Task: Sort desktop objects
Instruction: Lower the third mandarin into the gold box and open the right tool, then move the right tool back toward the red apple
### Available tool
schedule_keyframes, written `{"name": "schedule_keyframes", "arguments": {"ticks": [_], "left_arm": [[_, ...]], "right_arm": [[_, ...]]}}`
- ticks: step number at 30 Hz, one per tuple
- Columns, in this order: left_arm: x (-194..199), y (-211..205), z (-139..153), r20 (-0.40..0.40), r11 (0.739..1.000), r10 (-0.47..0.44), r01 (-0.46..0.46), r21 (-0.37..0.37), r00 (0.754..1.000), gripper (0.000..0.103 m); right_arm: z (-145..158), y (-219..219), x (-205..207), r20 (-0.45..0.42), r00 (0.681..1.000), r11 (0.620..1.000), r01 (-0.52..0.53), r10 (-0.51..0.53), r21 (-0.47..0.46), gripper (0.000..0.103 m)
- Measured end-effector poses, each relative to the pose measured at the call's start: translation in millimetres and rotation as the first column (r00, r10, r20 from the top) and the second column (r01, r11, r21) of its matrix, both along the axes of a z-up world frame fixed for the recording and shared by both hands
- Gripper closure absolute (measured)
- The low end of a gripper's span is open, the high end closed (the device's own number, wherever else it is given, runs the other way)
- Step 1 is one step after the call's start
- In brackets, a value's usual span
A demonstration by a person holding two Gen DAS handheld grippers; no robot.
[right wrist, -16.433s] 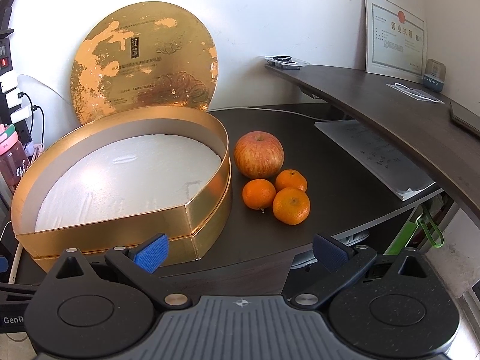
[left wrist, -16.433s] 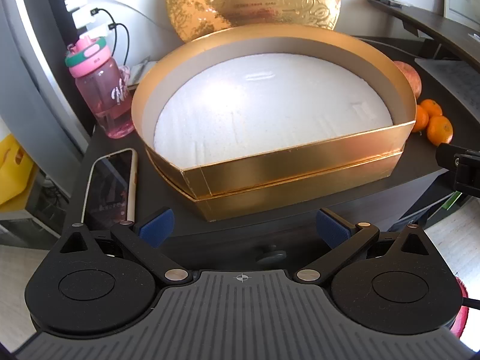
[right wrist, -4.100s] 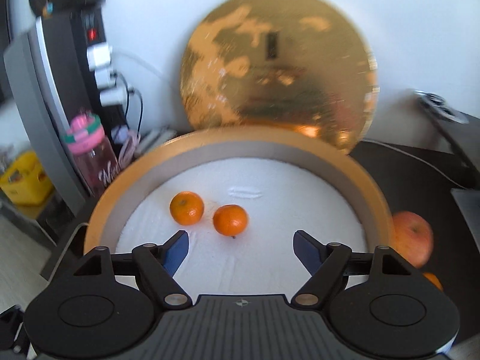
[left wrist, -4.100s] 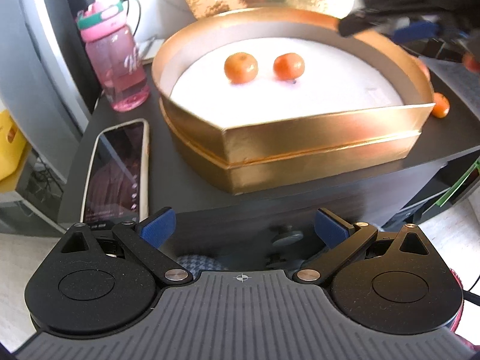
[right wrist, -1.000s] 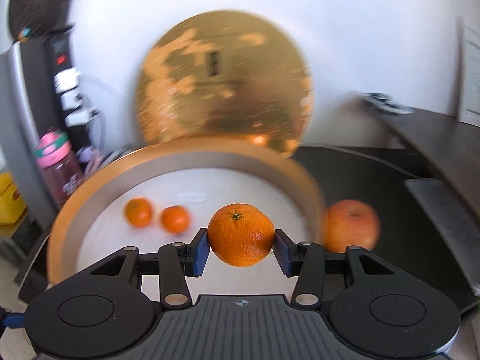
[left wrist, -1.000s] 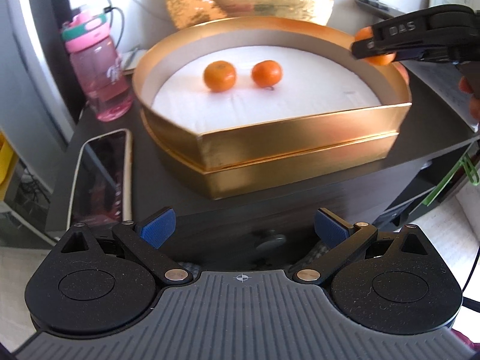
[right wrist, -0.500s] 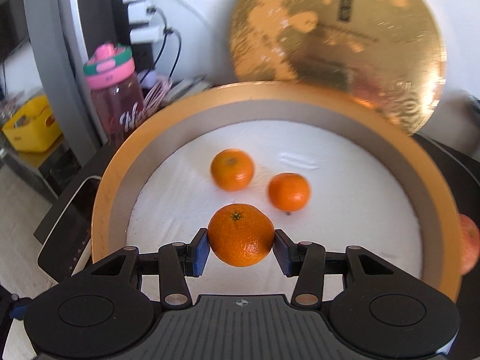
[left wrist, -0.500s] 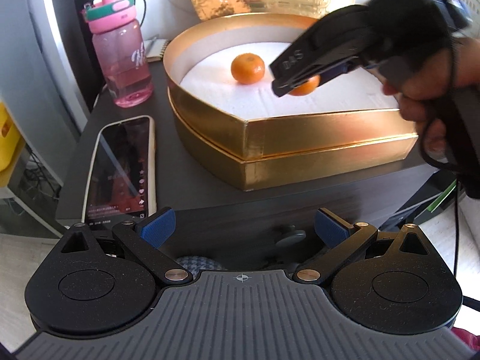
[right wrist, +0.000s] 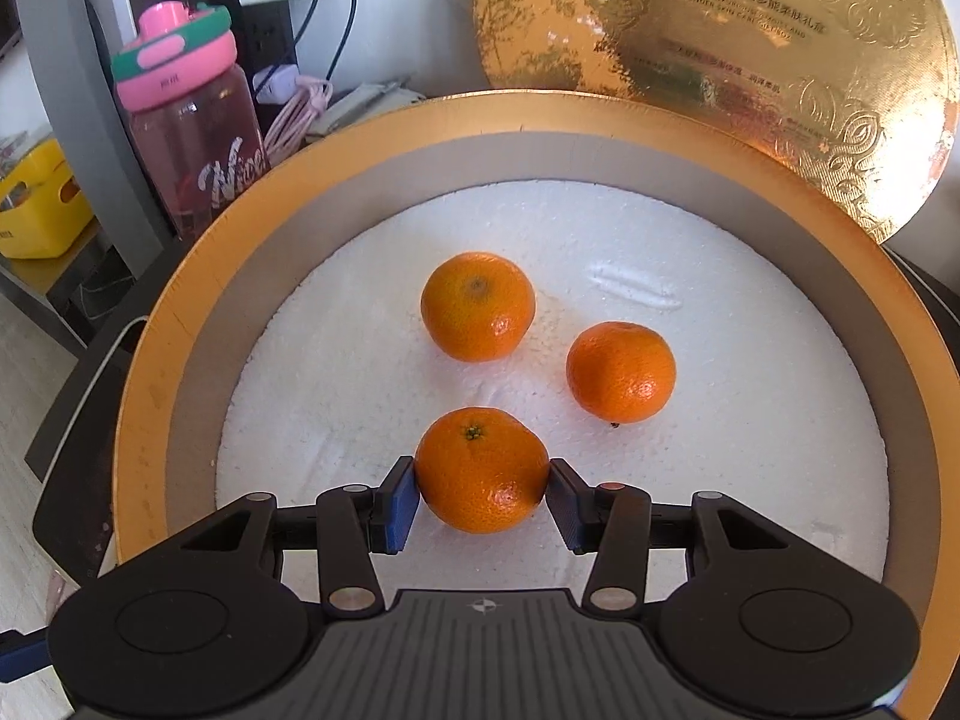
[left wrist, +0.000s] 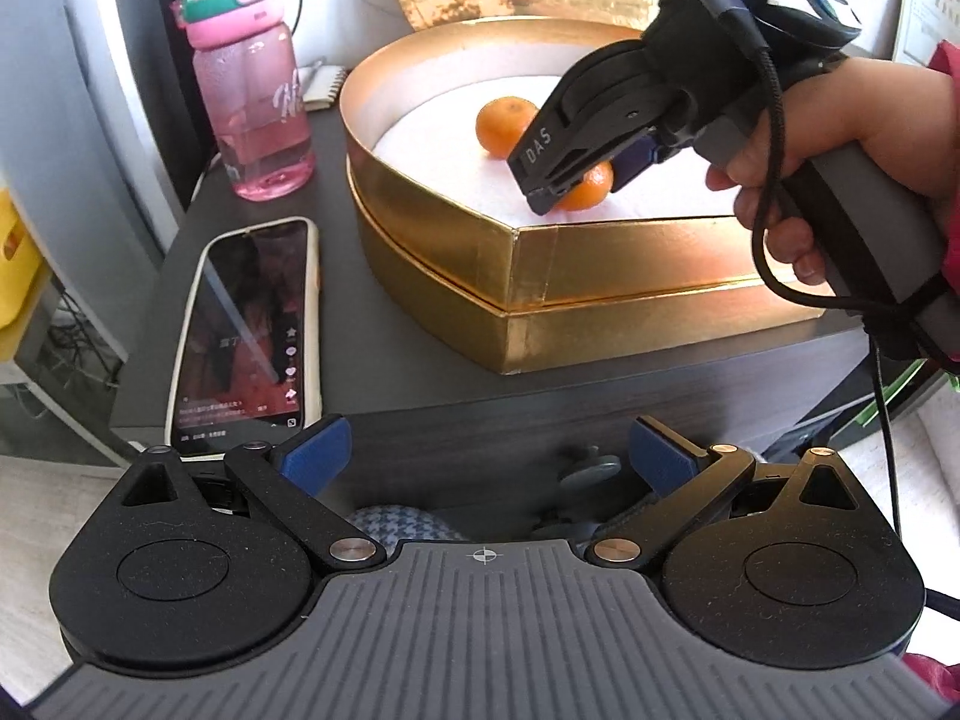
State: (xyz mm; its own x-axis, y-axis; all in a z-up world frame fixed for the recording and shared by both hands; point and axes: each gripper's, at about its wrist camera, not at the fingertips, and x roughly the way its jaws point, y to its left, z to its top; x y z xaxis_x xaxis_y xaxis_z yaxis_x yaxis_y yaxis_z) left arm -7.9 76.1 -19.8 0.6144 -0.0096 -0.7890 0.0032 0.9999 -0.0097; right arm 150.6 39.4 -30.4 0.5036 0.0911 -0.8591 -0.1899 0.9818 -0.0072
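Scanning left to right, right wrist view. Far left: pink bottle [right wrist: 192,120] on desk [left wrist: 252,204], outside gold box [right wrist: 144,372]; phone [left wrist: 246,324] flat just beside box in left wrist view. Both untouched, no sign of being part of the sort yet.

Inside box, on white foam liner [right wrist: 750,468]: two tangerines already down, rear tangerine [right wrist: 477,306] and right tangerine [right wrist: 621,372], near each other, not touching.

Centre, nearest camera: held tangerine [right wrist: 482,469] clamped between blue pads [right wrist: 401,504] of right gripper [right wrist: 483,507], narrow spread, both pads against the peel. Sits low over foam, near the front straight wall; contact with foam not readable. Left wrist view confirms: right gripper reaching in over the front wall, person's hand [left wrist: 798,180] on the handle.

Left gripper [left wrist: 483,456]: wide apart, nothing between fingers, parked off the desk's front edge.

Right/back: gold lid [right wrist: 720,60] leaning on the wall behind box.

Progress call: two placed, third about to be released. Remaining: let go, back out. No other fruit in view now, so can't say what else is left.
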Motion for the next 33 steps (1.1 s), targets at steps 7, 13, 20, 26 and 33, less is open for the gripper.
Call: {"name": "schedule_keyframes", "arguments": {"ticks": [7,13,20,26,33], "left_arm": [[-1,-2,1,0.001,1.000,0.005,-0.005,0.005,1.000,0.002],[-4,-7,5,0.008,1.000,-0.002,0.002,0.016,1.000,0.002],[-7,-16,8,0.018,0.999,-0.013,0.012,0.034,1.000,0.002],[-8,-25,12,0.029,0.999,-0.024,0.022,0.048,0.999,0.002],[-6,-38,19,0.063,0.997,-0.056,0.053,0.058,0.996,0.002]], "right_arm": [[6,0,-4,0.020,1.000,1.000,0.000,0.000,-0.019,0.047],[15,-8,-20,0.051,0.999,1.000,0.005,-0.005,-0.002,0.037],[36,-27,-47,0.122,0.992,0.997,0.026,-0.035,0.079,0.030],[55,-45,-82,0.192,0.979,0.986,0.041,-0.072,0.162,0.028],[65,-75,-122,0.237,0.959,0.963,0.093,-0.155,0.252,0.025]]}}
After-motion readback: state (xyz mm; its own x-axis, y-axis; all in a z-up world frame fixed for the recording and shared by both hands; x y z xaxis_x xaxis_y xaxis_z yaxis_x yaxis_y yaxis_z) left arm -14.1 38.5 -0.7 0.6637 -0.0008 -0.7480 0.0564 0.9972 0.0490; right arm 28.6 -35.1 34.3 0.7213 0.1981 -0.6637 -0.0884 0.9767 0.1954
